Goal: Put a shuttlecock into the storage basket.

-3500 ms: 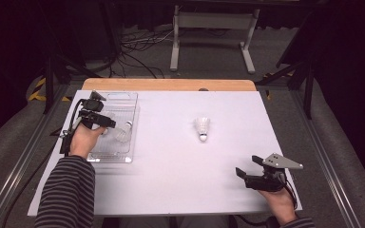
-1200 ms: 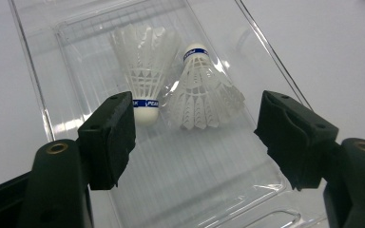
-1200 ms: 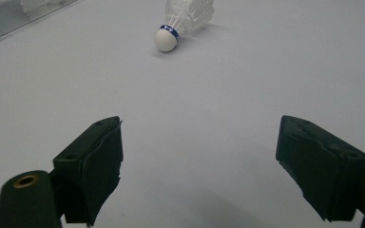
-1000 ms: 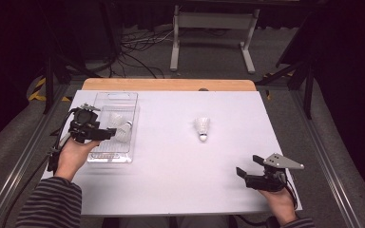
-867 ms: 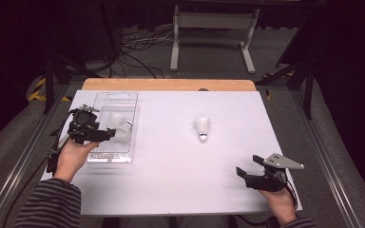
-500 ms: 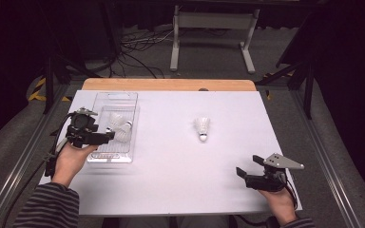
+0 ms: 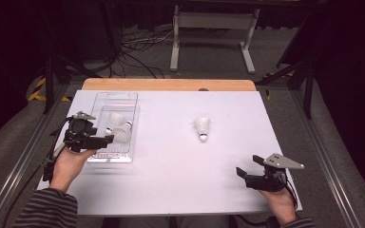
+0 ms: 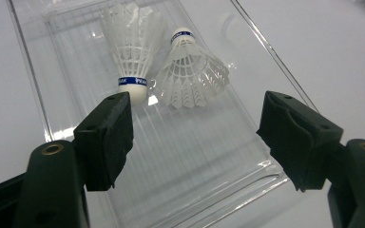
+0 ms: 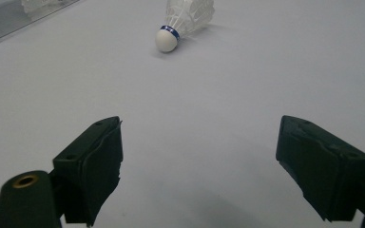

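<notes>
A clear plastic tray [image 7: 116, 97] lies at the table's left with two white shuttlecocks in it, one [image 7: 115, 118] beside the other [image 7: 123, 133]. In the left gripper view they lie side by side, one with its cork toward me [image 8: 134, 52], the other with its cork away [image 8: 190, 71]. My left gripper [image 7: 103, 141] hovers at the tray's near left edge, open and with nothing between its jaws [image 8: 195, 128]. A third shuttlecock [image 7: 202, 127] lies alone mid-table, its cork [image 9: 167, 39] pointing toward my right gripper [image 7: 247, 166], which rests open and apart from it [image 9: 199, 156].
White sheet [image 7: 180, 190] covers the table; a wooden strip [image 7: 168, 84] runs along its far edge. A corner of the tray [image 9: 9, 21] appears at the upper left of the right gripper view. Dark floor, cables and a stand's legs [image 7: 211, 33] lie beyond.
My left hand has drawn back from over the tray toward its near left edge, leaving both shuttlecocks lying inside. The right hand has stayed put.
</notes>
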### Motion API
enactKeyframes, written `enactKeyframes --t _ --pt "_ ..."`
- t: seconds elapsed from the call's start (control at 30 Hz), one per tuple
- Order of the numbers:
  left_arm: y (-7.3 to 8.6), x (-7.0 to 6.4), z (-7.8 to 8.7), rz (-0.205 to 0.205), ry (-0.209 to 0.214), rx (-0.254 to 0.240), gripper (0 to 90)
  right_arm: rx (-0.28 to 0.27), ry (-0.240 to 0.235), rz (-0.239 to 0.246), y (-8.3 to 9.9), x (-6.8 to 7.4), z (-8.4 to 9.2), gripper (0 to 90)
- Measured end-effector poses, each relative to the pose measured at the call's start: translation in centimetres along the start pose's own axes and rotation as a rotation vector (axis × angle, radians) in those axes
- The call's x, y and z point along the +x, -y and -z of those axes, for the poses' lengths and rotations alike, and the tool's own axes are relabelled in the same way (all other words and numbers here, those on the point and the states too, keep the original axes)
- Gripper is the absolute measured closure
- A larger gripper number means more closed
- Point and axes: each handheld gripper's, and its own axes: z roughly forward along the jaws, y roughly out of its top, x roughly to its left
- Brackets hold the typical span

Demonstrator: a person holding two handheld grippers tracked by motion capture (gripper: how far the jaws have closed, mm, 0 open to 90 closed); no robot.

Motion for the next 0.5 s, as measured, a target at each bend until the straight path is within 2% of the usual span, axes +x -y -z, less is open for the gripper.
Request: enactKeyframes --t 0.23,0.37,0.5 --pt "0.47 -0.39 0.39 0.001 0.013 -0.022 27.5 0.001 0.001 0.001 0.0 0.02 -0.01 16.3" --pt "0.74 -0.49 0.45 -0.013 0.007 -0.029 27.1 0.002 0.0 -0.002 0.0 0.02 0.01 16.3" --pt "1.02 -0.59 0.6 -0.005 0.007 -0.039 26.8 0.0 0.0 0.0 0.0 0.01 -0.01 16.3"
